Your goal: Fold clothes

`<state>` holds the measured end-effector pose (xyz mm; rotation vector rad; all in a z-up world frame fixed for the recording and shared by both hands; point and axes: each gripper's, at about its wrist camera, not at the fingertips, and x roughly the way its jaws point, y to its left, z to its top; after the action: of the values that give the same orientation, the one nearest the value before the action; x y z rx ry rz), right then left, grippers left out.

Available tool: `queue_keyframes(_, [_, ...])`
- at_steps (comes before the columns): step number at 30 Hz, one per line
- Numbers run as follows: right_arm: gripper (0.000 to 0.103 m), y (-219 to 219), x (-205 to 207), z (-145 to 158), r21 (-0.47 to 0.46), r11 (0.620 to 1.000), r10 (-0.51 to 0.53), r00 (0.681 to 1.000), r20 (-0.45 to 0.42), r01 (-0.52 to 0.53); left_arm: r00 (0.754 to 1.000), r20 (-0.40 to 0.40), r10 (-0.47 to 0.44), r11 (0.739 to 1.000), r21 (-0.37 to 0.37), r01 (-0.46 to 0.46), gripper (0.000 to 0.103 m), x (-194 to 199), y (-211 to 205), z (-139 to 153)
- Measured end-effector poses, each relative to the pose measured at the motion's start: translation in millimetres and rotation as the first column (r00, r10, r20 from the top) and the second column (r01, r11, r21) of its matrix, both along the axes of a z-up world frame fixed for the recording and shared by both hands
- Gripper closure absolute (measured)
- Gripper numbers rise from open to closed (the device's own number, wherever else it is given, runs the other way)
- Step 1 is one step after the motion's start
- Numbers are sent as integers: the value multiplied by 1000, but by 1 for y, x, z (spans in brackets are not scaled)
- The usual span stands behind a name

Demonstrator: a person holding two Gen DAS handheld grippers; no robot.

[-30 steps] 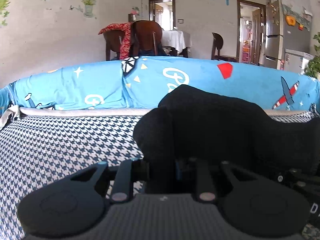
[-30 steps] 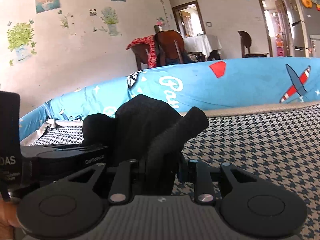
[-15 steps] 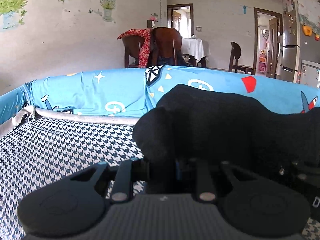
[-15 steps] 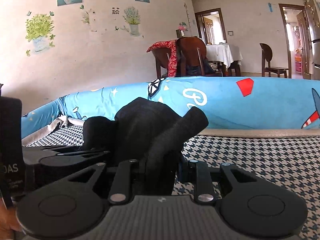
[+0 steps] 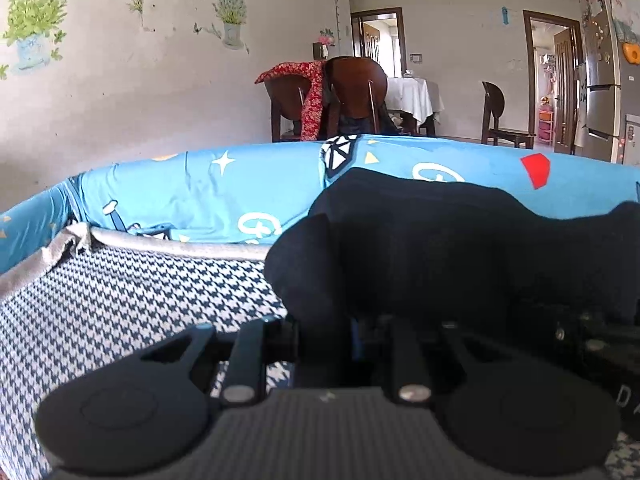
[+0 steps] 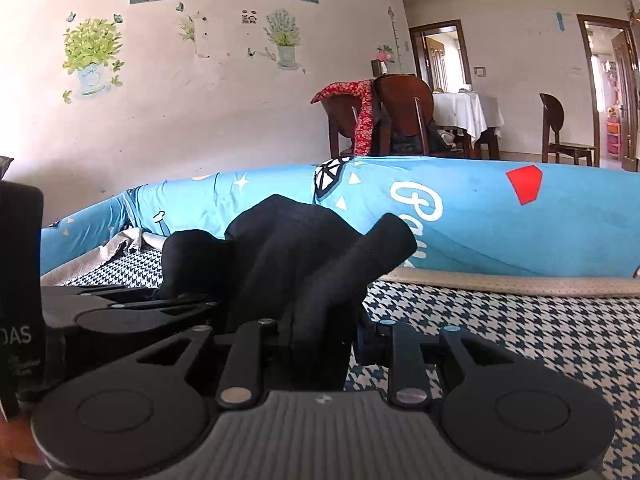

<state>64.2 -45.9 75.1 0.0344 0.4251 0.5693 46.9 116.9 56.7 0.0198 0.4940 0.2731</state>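
A black garment (image 5: 440,248) bulges up in front of the left wrist camera, bunched into the left gripper (image 5: 324,344), which is shut on it. In the right wrist view the same black garment (image 6: 304,248) is pinched in the right gripper (image 6: 320,344), also shut, with a rolled fold sticking up to the right. Cloth hides the fingertips of both grippers. The left gripper's body (image 6: 112,312) sits close at the left of the right wrist view. Both hold the garment just above a houndstooth surface (image 5: 120,304).
A blue cartoon-print sheet (image 5: 200,196) forms a raised border behind the houndstooth cover (image 6: 520,328). Beyond it stand wooden chairs (image 5: 352,96), a white-clothed table (image 6: 464,112) and a fridge (image 5: 604,80). A hand shows at the lower left edge (image 6: 12,448).
Both cameras have tilted up and panned left, showing more wall and stickers. The garment stays gripped in both grippers in the same shape.
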Motion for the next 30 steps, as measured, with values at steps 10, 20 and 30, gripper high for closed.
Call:
queue_keyframes(10, [77, 19, 17, -6, -4, 1000, 26, 1000, 4, -26, 999, -21, 26, 1000, 18, -25, 83, 20, 15, -9])
queue_keyframes(20, [77, 37, 33, -12, -11, 999, 48, 999, 8, -48, 998, -25, 52, 998, 37, -51, 83, 35, 26, -17])
queue_keyframes(30, [77, 54, 48, -22, -10, 998, 65, 998, -16, -65, 995, -51, 90, 995, 45, -88, 83, 50, 43, -26])
